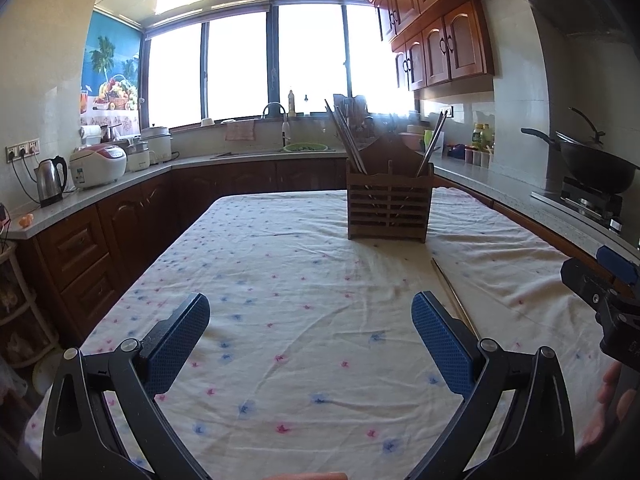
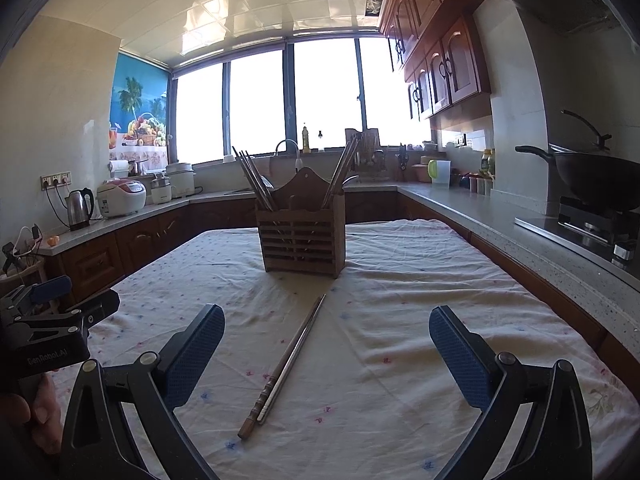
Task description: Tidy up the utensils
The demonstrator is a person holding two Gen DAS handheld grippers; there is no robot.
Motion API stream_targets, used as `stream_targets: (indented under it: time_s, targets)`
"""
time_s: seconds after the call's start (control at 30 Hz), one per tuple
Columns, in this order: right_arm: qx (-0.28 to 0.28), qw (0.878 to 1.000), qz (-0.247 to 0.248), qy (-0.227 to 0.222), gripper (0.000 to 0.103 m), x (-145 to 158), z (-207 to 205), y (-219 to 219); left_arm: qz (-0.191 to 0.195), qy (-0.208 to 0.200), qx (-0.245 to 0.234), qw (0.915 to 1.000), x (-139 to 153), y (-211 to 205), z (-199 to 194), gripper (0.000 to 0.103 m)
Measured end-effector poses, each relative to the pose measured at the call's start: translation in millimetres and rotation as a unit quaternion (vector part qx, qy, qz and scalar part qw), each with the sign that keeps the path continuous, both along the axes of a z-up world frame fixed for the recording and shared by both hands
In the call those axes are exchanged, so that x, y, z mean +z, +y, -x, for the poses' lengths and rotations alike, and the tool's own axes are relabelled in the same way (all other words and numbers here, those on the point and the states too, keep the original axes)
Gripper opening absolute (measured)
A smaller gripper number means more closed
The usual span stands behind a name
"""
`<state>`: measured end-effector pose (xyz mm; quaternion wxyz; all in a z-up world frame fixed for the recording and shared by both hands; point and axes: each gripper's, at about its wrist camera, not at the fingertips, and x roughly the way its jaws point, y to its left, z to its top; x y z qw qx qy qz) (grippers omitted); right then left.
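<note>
A slatted wooden utensil holder (image 2: pixel 301 238) stands on the cloth-covered table (image 2: pixel 400 320), with chopsticks leaning out of its left and right compartments. Two loose chopsticks (image 2: pixel 286 364), one wooden and one metal, lie side by side on the cloth between the holder and my right gripper (image 2: pixel 326 354). That gripper is open and empty, just short of their near ends. My left gripper (image 1: pixel 310 344) is open over bare cloth; the holder (image 1: pixel 389 206) is ahead to the right, and the chopsticks (image 1: pixel 454 298) run past its right finger. The left gripper's body (image 2: pixel 44 324) shows at the right wrist view's left edge.
Counters run around the table on three sides: a kettle (image 1: pixel 51 180) and rice cookers (image 1: pixel 98 166) on the left, a sink (image 1: pixel 276 148) under the window, a wok (image 2: pixel 600 178) on the stove at right. Wall cabinets (image 1: pixel 440 44) hang upper right. A person's hand (image 1: pixel 610 396) holds the right gripper.
</note>
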<state>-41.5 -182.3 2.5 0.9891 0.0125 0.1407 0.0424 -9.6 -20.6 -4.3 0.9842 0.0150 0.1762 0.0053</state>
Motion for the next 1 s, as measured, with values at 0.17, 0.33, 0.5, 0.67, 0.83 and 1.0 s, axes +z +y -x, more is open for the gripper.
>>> stream_targets:
  time_s: [0.17, 0.33, 0.5, 0.67, 0.83, 1.0]
  targets:
    - [0.000, 1.000, 0.000, -0.002, 0.103, -0.4, 0.5, -0.2, -0.003, -0.002, -0.001, 1.0000, 0.5, -1.8, 0.4, 0.103]
    - [0.000, 1.000, -0.003, -0.002, 0.103, -0.1, 0.7, -1.7, -0.002, -0.001, -0.001, 1.0000, 0.3, -1.8, 0.3, 0.103]
    - [0.000, 1.000, -0.004, -0.001, 0.103, -0.1, 1.0, -2.2, -0.002, 0.000, -0.002, 1.0000, -0.1, -1.5, -0.2, 0.103]
    - [0.000, 1.000, -0.004, -0.001, 0.103, -0.1, 1.0, -2.1, -0.001, 0.000, -0.003, 1.0000, 0.3, -1.5, 0.0, 0.103]
    - [0.001, 1.000, -0.004, -0.001, 0.103, -0.3, 1.2, -2.0, 0.002, 0.002, -0.001, 1.0000, 0.1, -0.9, -1.1, 0.103]
    - [0.003, 1.000, -0.005, -0.001, 0.103, -0.6, 0.3, -1.9, 0.004, 0.004, -0.003, 1.0000, -0.1, -1.5, -2.0, 0.103]
